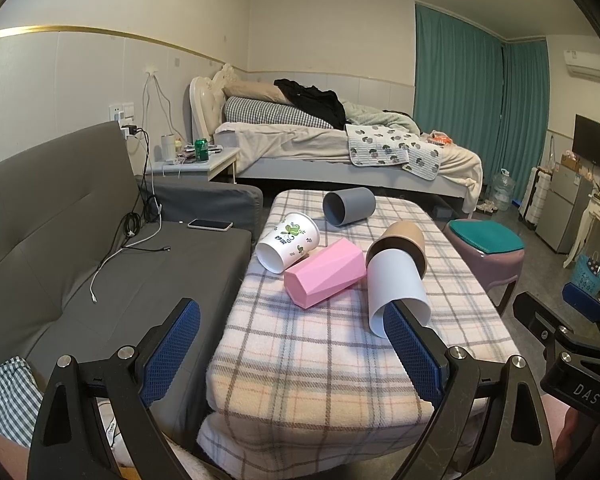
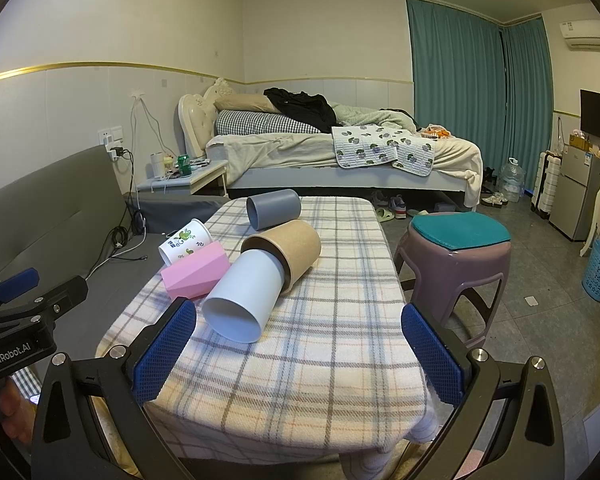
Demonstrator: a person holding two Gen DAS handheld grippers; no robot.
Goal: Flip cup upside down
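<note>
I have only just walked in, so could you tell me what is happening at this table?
A person holds the left gripper and the right gripper, both open and empty, short of five cups lying on their sides on the checked cloth. The white cup, nearest, has its base in the tan cup. None is flipped yet.

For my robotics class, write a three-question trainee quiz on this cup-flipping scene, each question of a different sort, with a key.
1. True or false: every cup on the plaid table lies on its side.
2. Multiple choice: the white cup's base end is tucked into which cup? A) brown cup B) grey cup C) pink cup
3. Fill in: both the left gripper and the right gripper are ____ and hold nothing.

Key: 1 true; 2 A; 3 open.
</note>
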